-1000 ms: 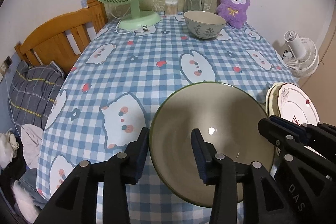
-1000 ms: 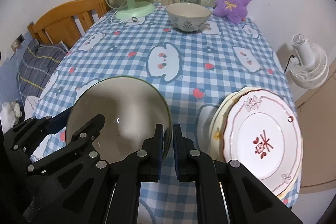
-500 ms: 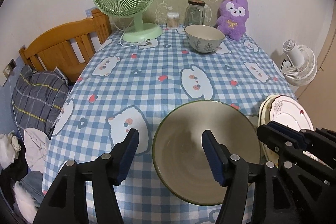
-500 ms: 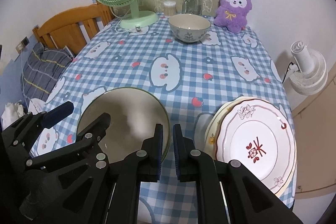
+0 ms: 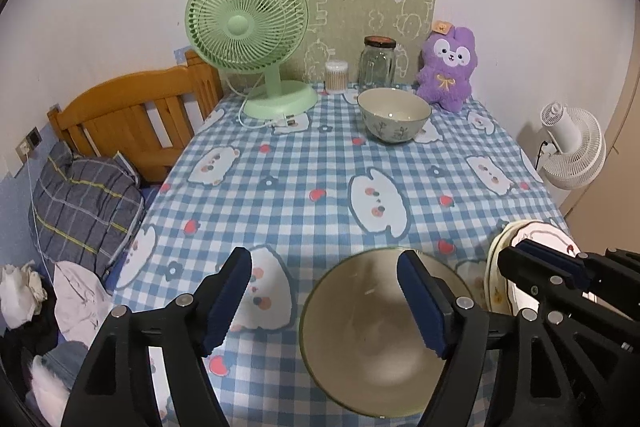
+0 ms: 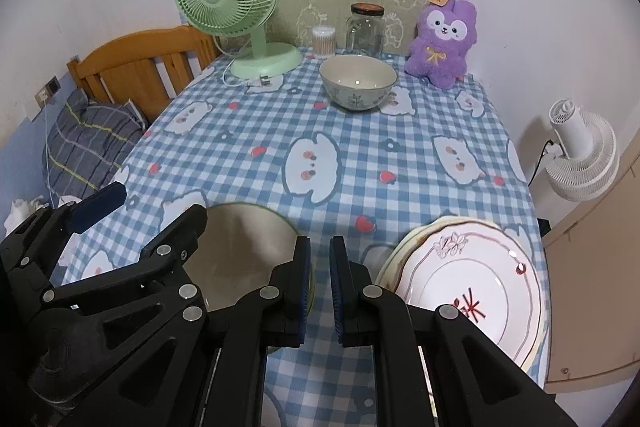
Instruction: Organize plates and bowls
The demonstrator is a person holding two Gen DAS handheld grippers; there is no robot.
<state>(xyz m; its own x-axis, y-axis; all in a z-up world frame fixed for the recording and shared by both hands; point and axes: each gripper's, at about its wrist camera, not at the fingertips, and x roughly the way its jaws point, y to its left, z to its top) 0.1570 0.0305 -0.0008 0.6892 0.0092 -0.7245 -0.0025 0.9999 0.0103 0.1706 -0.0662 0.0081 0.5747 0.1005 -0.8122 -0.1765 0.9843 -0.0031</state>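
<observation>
Our left gripper (image 5: pixel 324 299) is opening, nothing pinched; the big bowl (image 5: pixel 372 347) sits on the table at 6 o'clock (plates (image 6: pixel 472 291) at 4). Our right gripper (image 6: pixel 320 275) stays pressed together, empty. We lift clear slowly.

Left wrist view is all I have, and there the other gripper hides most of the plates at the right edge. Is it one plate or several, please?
Observer: Several. The right wrist view shows a stack of plates. At least two rims show, but I cannot tell the exact count.
Operator: What does the upper one look like?
Observer: The top plate is white with a thin reddish line near its rim and a red motif in the middle.
Operator: Does the right gripper hold anything?
Observer: No. The right gripper has its jaws almost together with nothing between them. It is above the cloth between the green-rimmed bowl and the stack.
</observation>
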